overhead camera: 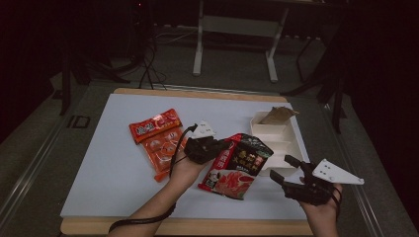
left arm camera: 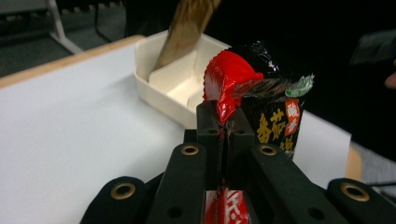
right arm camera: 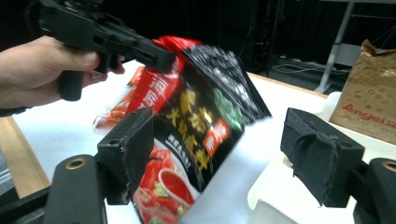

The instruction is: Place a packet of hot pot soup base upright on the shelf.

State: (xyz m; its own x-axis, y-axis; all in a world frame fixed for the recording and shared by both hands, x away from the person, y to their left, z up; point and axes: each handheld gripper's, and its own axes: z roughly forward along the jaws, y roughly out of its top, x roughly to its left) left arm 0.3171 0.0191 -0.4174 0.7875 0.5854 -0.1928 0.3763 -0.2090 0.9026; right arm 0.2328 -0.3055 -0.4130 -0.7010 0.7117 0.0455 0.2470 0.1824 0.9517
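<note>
My left gripper (overhead camera: 222, 146) is shut on the top edge of a black-and-red sauce packet (overhead camera: 237, 165) and holds it lifted over the white mat, just left of the tray. In the left gripper view the jaws (left arm camera: 224, 116) pinch the packet's crumpled red corner (left arm camera: 229, 84). My right gripper (overhead camera: 281, 168) stands open near the table's front right, its jaws pointing towards the packet. In the right gripper view the packet (right arm camera: 201, 121) hangs beyond the spread pads (right arm camera: 130, 154), touching neither.
A white divided tray (overhead camera: 276, 136) sits at the right with a brown packet (overhead camera: 277, 115) leaning in its far compartment. Orange-red snack packets (overhead camera: 158, 136) lie left of centre on the white mat (overhead camera: 113, 163). Table legs and cables stand behind.
</note>
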